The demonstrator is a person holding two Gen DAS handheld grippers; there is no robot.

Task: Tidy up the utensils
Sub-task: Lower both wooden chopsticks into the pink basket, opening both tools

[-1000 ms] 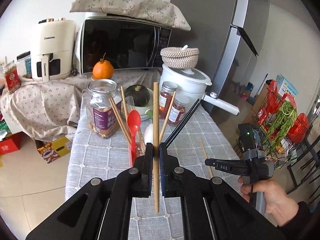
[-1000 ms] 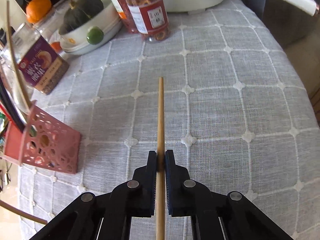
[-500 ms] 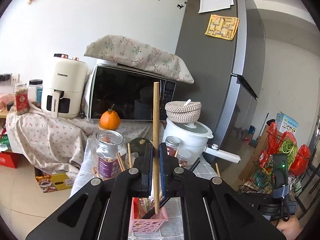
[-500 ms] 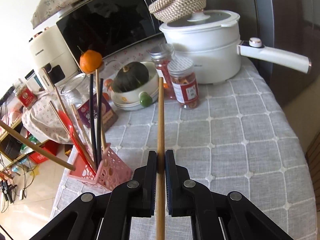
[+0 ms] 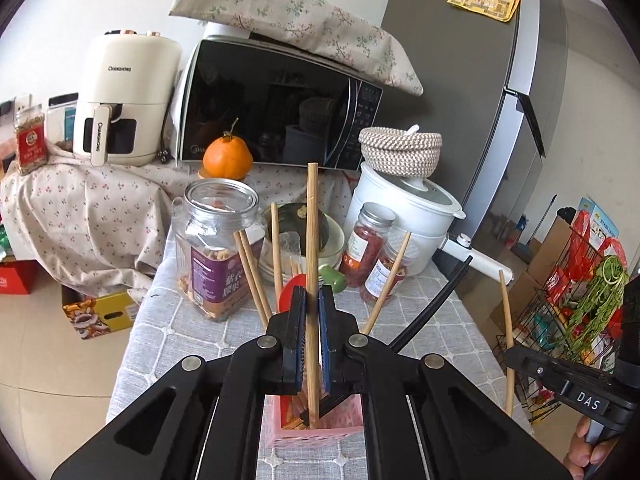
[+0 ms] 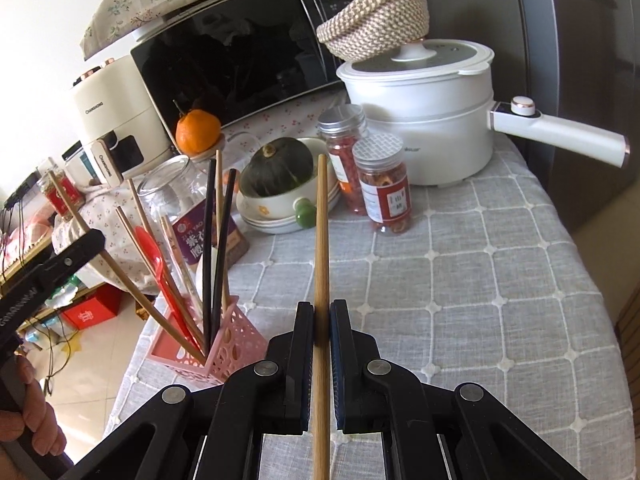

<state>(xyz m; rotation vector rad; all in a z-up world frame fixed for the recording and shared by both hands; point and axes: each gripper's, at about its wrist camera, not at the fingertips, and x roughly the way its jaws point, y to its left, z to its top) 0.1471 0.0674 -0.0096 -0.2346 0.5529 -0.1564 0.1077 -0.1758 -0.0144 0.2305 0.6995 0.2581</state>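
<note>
My left gripper [image 5: 312, 295] is shut on a wooden chopstick [image 5: 312, 220] that stands upright. The stick's lower end sits inside the pink perforated holder [image 5: 344, 426] just below the jaws. In the holder stand several wooden chopsticks, two black chopsticks [image 6: 208, 256] and a red spoon [image 6: 154, 254]. My right gripper [image 6: 321, 309] is shut on another wooden chopstick [image 6: 322, 232], raised above the grey cloth to the right of the pink holder [image 6: 226, 354]. The left gripper [image 6: 60, 262] shows at the left edge of the right wrist view, a hand beneath it.
Behind the holder stand a glass jar [image 5: 218, 248], a bowl with a green squash [image 6: 278, 178], two spice jars [image 6: 384, 188] and a white pot [image 6: 420, 120] with a long handle. A microwave [image 5: 276, 108] and an air fryer [image 5: 128, 96] stand further back. A wire rack [image 5: 592, 300] stands right of the table.
My left gripper has brought its chopstick over the pink holder and lowered the end into it. My right gripper lifted its chopstick up off the cloth, then stayed still.
</note>
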